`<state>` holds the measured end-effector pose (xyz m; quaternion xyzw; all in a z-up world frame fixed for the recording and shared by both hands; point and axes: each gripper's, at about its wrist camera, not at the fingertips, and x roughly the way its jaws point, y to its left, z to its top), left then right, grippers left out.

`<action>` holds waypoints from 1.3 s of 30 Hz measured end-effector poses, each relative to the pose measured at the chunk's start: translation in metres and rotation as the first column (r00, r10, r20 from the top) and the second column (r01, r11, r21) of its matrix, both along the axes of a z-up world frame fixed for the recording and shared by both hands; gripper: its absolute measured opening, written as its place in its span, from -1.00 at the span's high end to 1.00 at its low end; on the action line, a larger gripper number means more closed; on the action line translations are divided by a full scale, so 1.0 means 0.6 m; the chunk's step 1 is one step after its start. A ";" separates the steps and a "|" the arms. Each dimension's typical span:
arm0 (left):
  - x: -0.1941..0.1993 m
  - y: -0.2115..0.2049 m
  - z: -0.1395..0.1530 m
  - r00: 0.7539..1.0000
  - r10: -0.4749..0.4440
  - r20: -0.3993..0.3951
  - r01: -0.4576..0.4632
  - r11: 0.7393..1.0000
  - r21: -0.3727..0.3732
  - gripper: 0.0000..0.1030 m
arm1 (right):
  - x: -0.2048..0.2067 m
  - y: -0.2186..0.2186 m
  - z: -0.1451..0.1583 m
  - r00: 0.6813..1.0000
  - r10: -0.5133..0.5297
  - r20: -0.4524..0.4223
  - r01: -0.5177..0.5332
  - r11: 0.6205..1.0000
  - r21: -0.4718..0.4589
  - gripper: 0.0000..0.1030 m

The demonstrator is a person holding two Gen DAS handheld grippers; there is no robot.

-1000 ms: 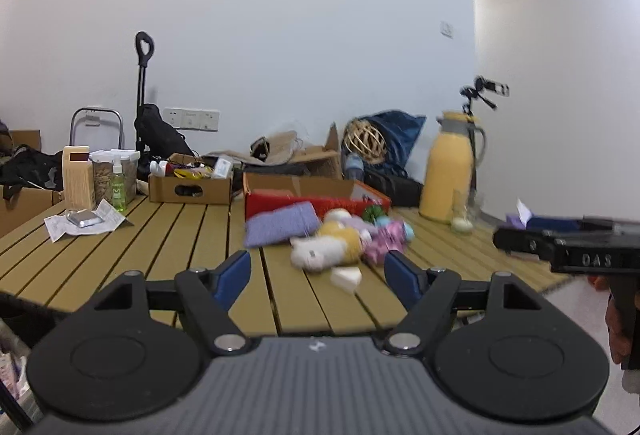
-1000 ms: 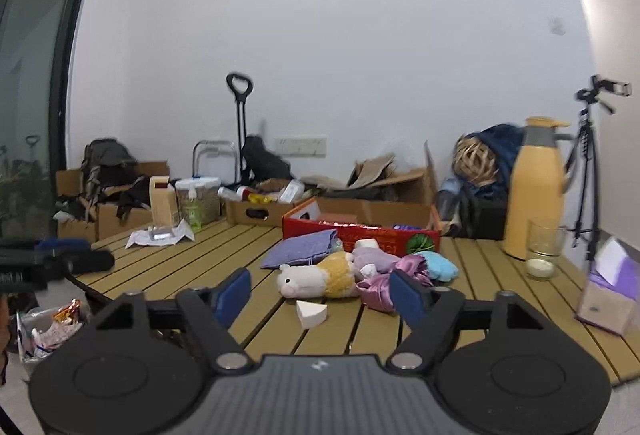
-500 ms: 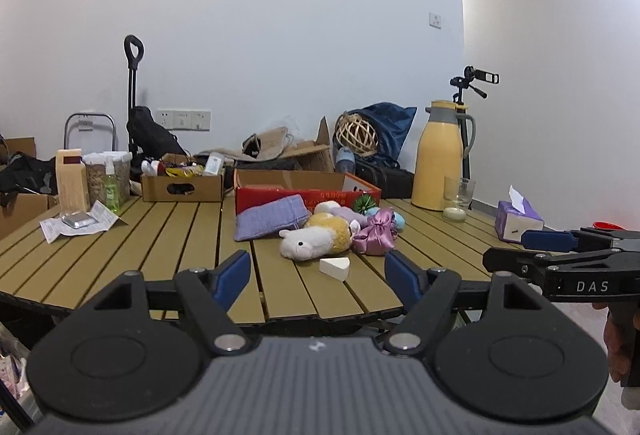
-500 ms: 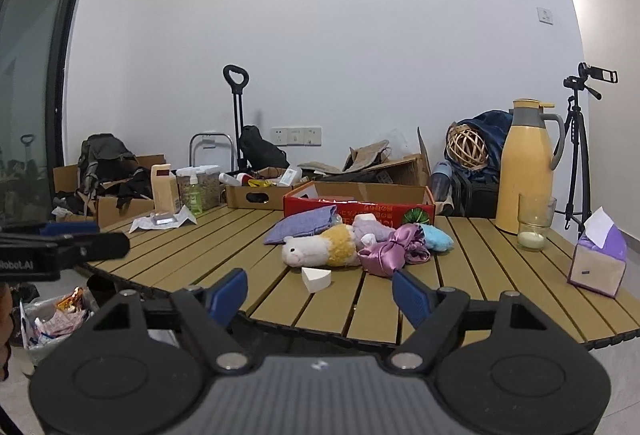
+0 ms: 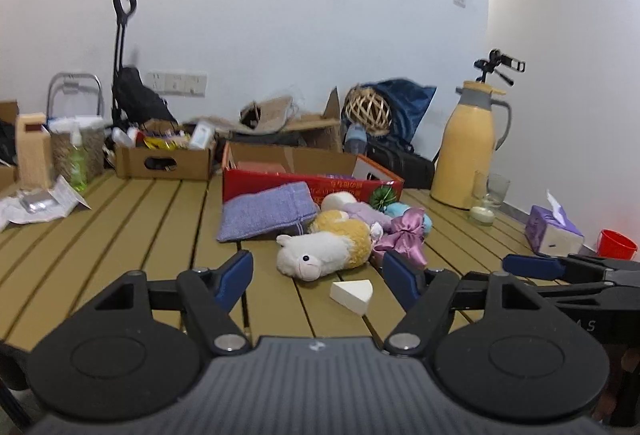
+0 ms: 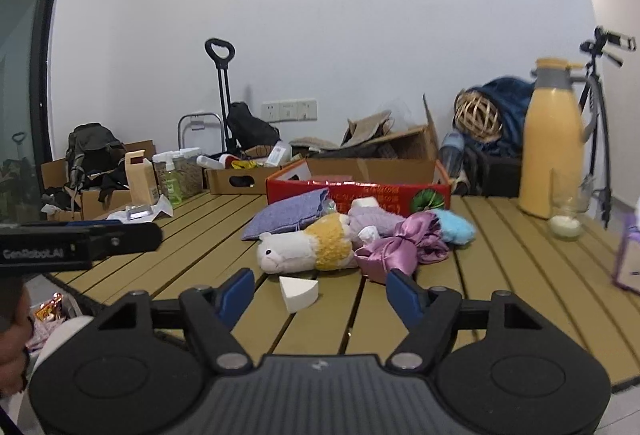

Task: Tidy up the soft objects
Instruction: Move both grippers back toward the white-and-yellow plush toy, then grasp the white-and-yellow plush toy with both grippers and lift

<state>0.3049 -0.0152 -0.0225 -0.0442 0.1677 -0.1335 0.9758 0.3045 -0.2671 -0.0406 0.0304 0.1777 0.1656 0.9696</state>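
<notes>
Both tools hover over the near edge of a slatted wooden table [image 5: 120, 235], each with its blue-tipped fingers spread wide and nothing between them. The left gripper [image 5: 318, 277] faces the heap of soft things from the front, and the right gripper [image 6: 320, 293] looks at the same heap from slightly further right; each tool also shows at the side of the other's view. The soft objects lie together near the middle of the table, just in front of a red cardboard box [image 5: 308, 183]. A white and yellow plush animal [image 5: 324, 249] lies on its side with its snout toward the near edge. A purple knitted pouch [image 5: 266, 211] leans against the box's front wall behind it. A pink satin bow [image 6: 400, 247] touches the plush on its right, with a lilac plush piece [image 6: 374, 221] and a light blue soft item [image 6: 454, 227] just behind. A white wedge-shaped sponge [image 6: 298, 291] sits alone on the slats, nearest to both tools. A yellow thermos jug [image 6: 554, 155], a glass candle holder [image 6: 566, 215] and a purple tissue box [image 5: 554, 231] stand well apart on the right side of the table.
</notes>
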 end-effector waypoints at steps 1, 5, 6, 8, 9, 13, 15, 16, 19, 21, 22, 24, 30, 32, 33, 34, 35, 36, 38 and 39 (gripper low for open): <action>0.021 -0.002 -0.004 1.000 -0.009 -0.012 0.009 1.000 -0.002 -0.40 | 0.022 0.001 -0.002 1.000 0.010 -0.014 -0.010 1.000 0.012 -0.29; 0.119 -0.004 -0.026 0.994 -0.030 -0.107 0.026 0.999 -0.034 -0.38 | 0.108 0.011 -0.008 0.998 0.029 -0.057 -0.028 0.999 0.028 -0.24; 0.148 -0.004 -0.033 0.990 -0.024 -0.141 0.018 0.999 -0.043 -0.38 | 0.132 0.014 -0.009 0.997 0.033 -0.067 -0.031 0.999 0.025 -0.23; 0.191 -0.002 -0.044 0.983 -0.029 -0.179 0.018 0.998 -0.062 -0.36 | 0.175 0.017 -0.012 0.996 0.041 -0.085 -0.038 0.999 0.032 -0.19; 0.211 -0.001 -0.049 0.980 -0.031 -0.195 0.016 0.997 -0.075 -0.36 | 0.196 0.018 -0.014 0.994 0.046 -0.096 -0.042 0.998 0.043 -0.17; 0.265 0.001 -0.070 0.965 -0.053 -0.257 0.020 0.991 -0.130 -0.36 | 0.275 0.025 -0.032 0.986 0.069 -0.152 -0.057 0.995 0.079 -0.13; 0.283 0.004 -0.080 0.955 -0.064 -0.291 0.017 0.986 -0.163 -0.36 | 0.305 0.032 -0.042 0.980 0.084 -0.181 -0.068 0.993 0.092 -0.03; 0.290 0.007 -0.086 0.949 -0.074 -0.308 0.017 0.983 -0.183 -0.36 | 0.314 0.035 -0.047 0.978 0.091 -0.186 -0.074 0.993 0.096 -0.02; 0.303 0.014 -0.100 0.934 -0.125 -0.336 0.036 0.965 -0.259 -0.13 | 0.333 0.037 -0.060 0.971 0.123 -0.203 -0.096 0.986 0.139 0.04; 0.311 0.022 -0.105 0.927 -0.148 -0.344 0.039 0.951 -0.306 -0.10 | 0.339 0.034 -0.065 0.969 0.130 -0.211 -0.097 0.982 0.161 0.10; 0.311 0.023 -0.105 0.927 -0.151 -0.344 0.037 0.948 -0.316 -0.09 | 0.340 0.034 -0.066 0.969 0.132 -0.211 -0.097 0.981 0.168 0.10; 0.309 0.022 -0.103 0.928 -0.149 -0.342 0.036 0.948 -0.315 -0.07 | 0.336 0.035 -0.065 0.969 0.131 -0.209 -0.097 0.981 0.165 0.15; 0.274 0.016 -0.074 0.940 -0.141 -0.311 0.040 0.950 -0.310 -0.06 | 0.298 0.033 -0.035 0.976 0.125 -0.176 -0.097 0.983 0.158 0.18; 0.250 0.014 -0.055 0.949 -0.138 -0.283 0.047 0.951 -0.304 -0.06 | 0.275 0.029 -0.016 0.981 0.127 -0.149 -0.102 0.981 0.165 0.18; 0.239 0.014 -0.046 0.953 -0.137 -0.271 0.052 0.952 -0.301 -0.06 | 0.263 0.027 -0.008 0.982 0.128 -0.135 -0.105 0.981 0.165 0.18; 0.226 0.013 -0.036 0.957 -0.137 -0.257 0.056 0.952 -0.301 -0.06 | 0.250 0.026 0.002 0.984 0.128 -0.121 -0.107 0.980 0.165 0.18; 0.214 0.011 -0.028 0.959 -0.137 -0.246 0.059 0.952 -0.300 -0.06 | 0.239 0.023 0.010 0.986 0.127 -0.108 -0.108 0.980 0.166 0.18; 0.202 0.010 -0.018 0.963 -0.138 -0.232 0.064 0.952 -0.299 -0.06 | 0.227 0.021 0.019 0.987 0.125 -0.096 -0.108 0.980 0.168 0.18; 0.181 0.006 -0.003 0.968 -0.141 -0.209 0.075 0.952 -0.297 -0.06 | 0.202 0.017 0.036 0.990 0.120 -0.069 -0.106 0.980 0.170 0.18; 0.172 0.004 0.004 0.970 -0.145 -0.197 0.082 0.952 -0.296 -0.06 | 0.191 0.016 0.044 0.992 0.116 -0.057 -0.104 0.980 0.170 0.18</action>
